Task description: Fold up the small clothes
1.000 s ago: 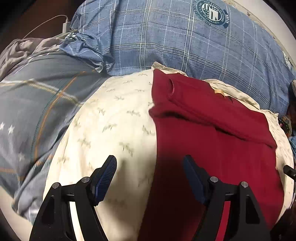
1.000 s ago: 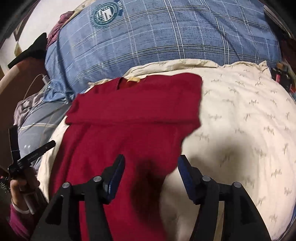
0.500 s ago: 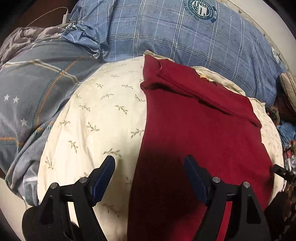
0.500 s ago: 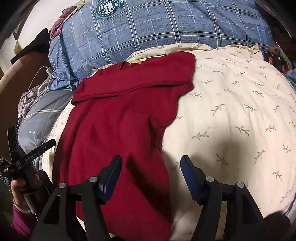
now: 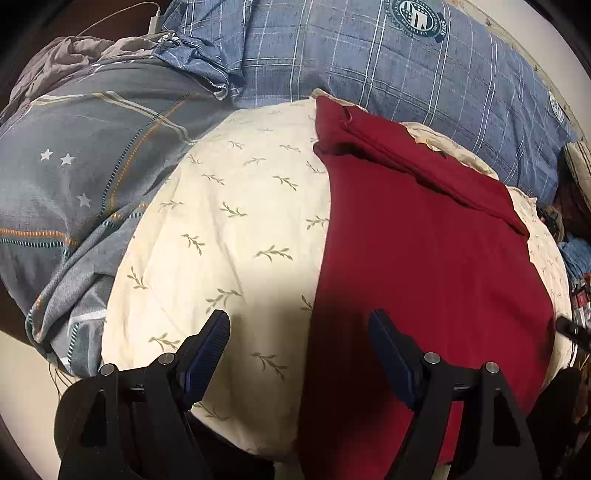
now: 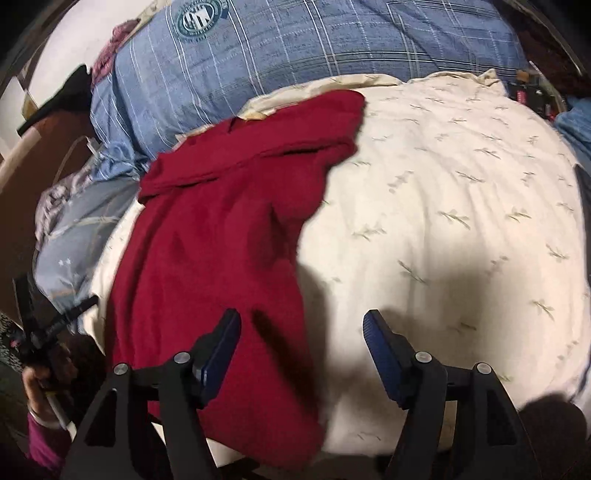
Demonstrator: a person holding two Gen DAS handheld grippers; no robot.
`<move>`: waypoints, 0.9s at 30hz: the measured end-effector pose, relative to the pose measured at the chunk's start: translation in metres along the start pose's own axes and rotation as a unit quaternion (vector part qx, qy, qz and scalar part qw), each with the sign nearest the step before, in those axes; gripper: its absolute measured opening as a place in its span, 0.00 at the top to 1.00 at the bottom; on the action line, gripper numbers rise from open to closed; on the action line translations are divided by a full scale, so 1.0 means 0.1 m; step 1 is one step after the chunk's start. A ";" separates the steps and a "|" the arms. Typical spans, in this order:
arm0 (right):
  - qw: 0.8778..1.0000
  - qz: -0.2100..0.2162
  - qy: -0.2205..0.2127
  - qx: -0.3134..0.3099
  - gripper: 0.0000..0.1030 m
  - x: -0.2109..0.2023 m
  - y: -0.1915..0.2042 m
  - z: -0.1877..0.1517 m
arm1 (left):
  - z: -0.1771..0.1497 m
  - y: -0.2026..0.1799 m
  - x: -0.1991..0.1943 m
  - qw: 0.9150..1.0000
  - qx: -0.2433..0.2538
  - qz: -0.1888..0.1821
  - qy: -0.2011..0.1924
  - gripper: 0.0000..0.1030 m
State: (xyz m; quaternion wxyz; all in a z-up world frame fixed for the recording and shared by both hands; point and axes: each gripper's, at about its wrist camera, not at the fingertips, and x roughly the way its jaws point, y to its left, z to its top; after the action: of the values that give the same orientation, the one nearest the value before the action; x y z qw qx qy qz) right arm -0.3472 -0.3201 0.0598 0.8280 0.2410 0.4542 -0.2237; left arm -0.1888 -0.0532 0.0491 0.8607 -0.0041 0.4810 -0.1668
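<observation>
A dark red garment (image 5: 424, 258) lies flat on a cream leaf-print cushion (image 5: 229, 229), its far end folded back into a band. It also shows in the right wrist view (image 6: 214, 251) on the cushion (image 6: 443, 206). My left gripper (image 5: 299, 350) is open and empty, hovering over the garment's left edge near its near end. My right gripper (image 6: 301, 347) is open and empty, hovering over the garment's right edge near its near end. In the right wrist view the left gripper (image 6: 48, 325) shows at the far left, held in a hand.
A blue plaid pillow (image 5: 388, 62) with a round badge lies behind the cushion, also seen in the right wrist view (image 6: 295, 44). A grey star-print quilt (image 5: 81, 166) lies to the left. A white charger cable (image 5: 147, 18) and clutter (image 6: 532, 92) sit at the edges.
Both grippers have drawn back toward the near end of the garment, so more of the garment and cushion shows. Both stay open and empty.
</observation>
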 end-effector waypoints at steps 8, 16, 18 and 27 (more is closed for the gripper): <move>0.999 0.010 0.017 -0.029 0.32 0.04 0.15 -0.07 | -0.09 -0.02 0.00 1.000 0.015 0.001 0.014 0.25; 0.997 0.038 0.052 -0.031 0.27 -0.05 0.04 -0.40 | -0.29 -0.03 0.03 0.998 0.024 -0.017 0.053 0.25; 0.997 0.041 0.060 -0.030 0.27 -0.05 0.02 -0.48 | -0.34 -0.04 0.03 0.998 0.024 -0.024 0.059 0.25; 0.992 0.080 0.097 -0.027 0.27 0.03 0.05 -0.75 | -0.43 -0.05 0.03 0.997 0.029 -0.039 0.061 0.25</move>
State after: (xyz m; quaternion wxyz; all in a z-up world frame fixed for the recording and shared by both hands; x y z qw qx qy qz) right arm -0.3909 -0.2712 0.0227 0.8017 0.2745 0.5174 -0.1194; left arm -0.2244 -0.0519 0.0237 0.8226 0.0129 0.5267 -0.2139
